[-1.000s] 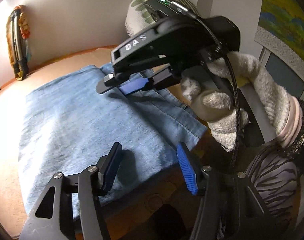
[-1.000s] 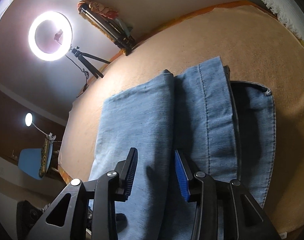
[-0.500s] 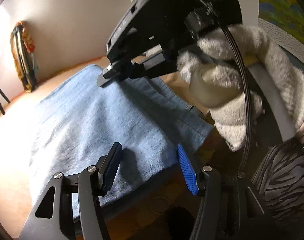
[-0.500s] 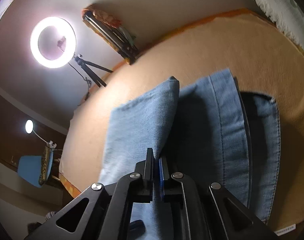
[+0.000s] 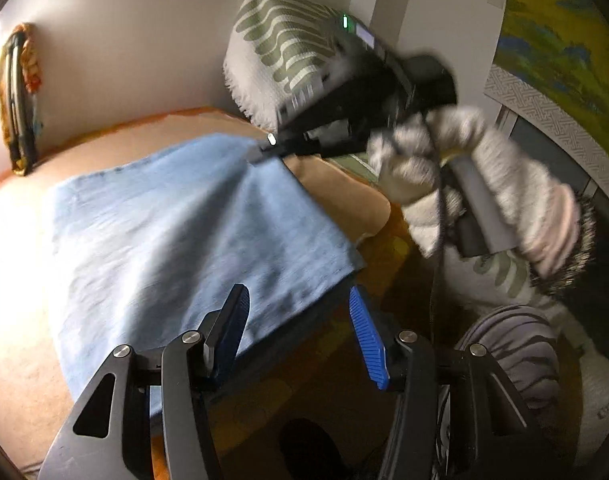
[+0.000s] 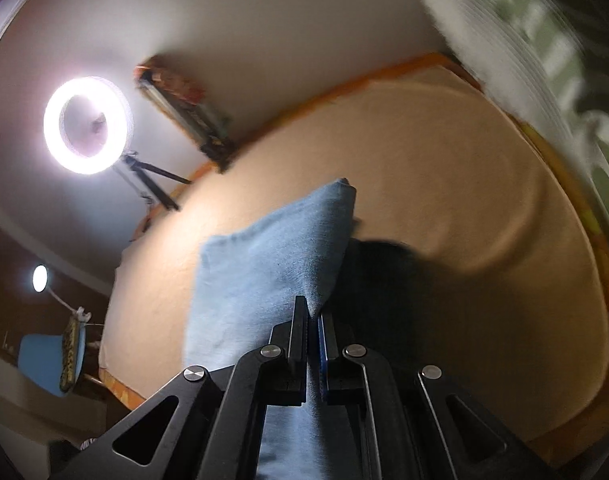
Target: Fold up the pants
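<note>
Folded light-blue jeans (image 5: 164, 232) lie on a tan bed (image 5: 12, 280). In the left wrist view my right gripper (image 5: 260, 154), held by a gloved hand (image 5: 420, 164), pinches the far right corner of the jeans and holds it up off the bed. The right wrist view shows that gripper (image 6: 312, 316) shut on a fold of denim (image 6: 272, 264) that rises between its pads. My left gripper (image 5: 298, 320) hovers over the near right edge of the jeans. Its jaws are closing, the denim edge lies between them, and the pads are clear of it.
A striped pillow (image 5: 288, 48) leans against the wall at the bed's far right corner. A ring light (image 6: 88, 124) on a tripod and a folded stand (image 6: 184, 108) are beyond the bed. A blue chair (image 6: 40, 356) stands off the bed's left side. A person's knee (image 5: 512, 352) is at near right.
My right gripper closed on a fold of the jeans and raised it, so the top layer now tents up. My left gripper's jaws narrowed slightly as it shifted along the near edge.
</note>
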The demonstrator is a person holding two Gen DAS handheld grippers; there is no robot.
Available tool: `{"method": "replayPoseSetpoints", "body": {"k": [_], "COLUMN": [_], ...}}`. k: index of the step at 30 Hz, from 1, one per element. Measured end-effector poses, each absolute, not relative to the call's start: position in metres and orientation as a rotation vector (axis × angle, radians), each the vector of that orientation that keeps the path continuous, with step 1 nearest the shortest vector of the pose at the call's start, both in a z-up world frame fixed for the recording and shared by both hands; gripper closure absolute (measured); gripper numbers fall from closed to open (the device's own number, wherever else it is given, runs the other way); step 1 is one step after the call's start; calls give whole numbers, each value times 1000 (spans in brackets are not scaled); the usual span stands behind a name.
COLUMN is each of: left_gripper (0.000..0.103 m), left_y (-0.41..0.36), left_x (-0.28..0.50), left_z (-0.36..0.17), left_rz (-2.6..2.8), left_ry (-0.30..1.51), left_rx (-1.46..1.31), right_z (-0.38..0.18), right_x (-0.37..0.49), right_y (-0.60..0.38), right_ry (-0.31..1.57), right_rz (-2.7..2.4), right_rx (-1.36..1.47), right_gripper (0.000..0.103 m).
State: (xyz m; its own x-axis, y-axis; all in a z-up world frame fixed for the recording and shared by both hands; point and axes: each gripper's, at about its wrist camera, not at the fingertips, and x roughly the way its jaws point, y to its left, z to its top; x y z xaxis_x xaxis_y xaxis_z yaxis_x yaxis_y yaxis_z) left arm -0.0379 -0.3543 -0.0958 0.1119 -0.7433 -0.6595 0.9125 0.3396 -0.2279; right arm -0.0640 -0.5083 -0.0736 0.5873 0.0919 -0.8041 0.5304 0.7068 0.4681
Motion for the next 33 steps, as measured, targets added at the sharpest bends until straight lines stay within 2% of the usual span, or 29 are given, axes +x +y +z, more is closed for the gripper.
{"method": "replayPoseSetpoints", "body": {"k": [3,5,7,10,15,17,19,25,27,29,32,33], "left_gripper": [52,52,52,52,52,52,52,52,52,52,51,50], "left_y": [-341,-328,-318,-304,-281,-279,-277,-269,-267,-268,-273,-274], "left_x": [-33,-22,-16,10,43,47,52,70,80,89,104,108], "left_z": [-92,-91,-90,-90,-100,-105,-109,-112,-111,-108,-107,-107], "left_rz": [-1211,-1179,-1147,-1074,-995,-968,-944,-901,-909,-909,-921,-924], "left_ry": [785,779,775,785,845,852,865,911,933,951,986,1000], "left_rx": [262,266,272,252,199,210,219,167,137,111,54,30], "right_z": [-95,-103,-103,-94,-93,-97,-102,-103,-92,-76,-63,-61], "right_x": [-66,-69,-76,-88,-109,-113,-115,-116,-116,-117,-113,-110], "right_y": [-516,-521,-521,-509,-480,-469,-460,-454,-454,-460,-469,-472], "right_ry": [973,971,958,966,1038,1092,1137,1194,1169,1086,1001,973], "right_rz": [-286,-274,-253,-240,-227,-257,-303,-348,-348,-344,-343,-338], "right_rx": [783,839,851,802,744,693,613,526,510,530,574,584], "right_gripper": [97,79,70,63,63,73,78,76,69,51,32,30]}}
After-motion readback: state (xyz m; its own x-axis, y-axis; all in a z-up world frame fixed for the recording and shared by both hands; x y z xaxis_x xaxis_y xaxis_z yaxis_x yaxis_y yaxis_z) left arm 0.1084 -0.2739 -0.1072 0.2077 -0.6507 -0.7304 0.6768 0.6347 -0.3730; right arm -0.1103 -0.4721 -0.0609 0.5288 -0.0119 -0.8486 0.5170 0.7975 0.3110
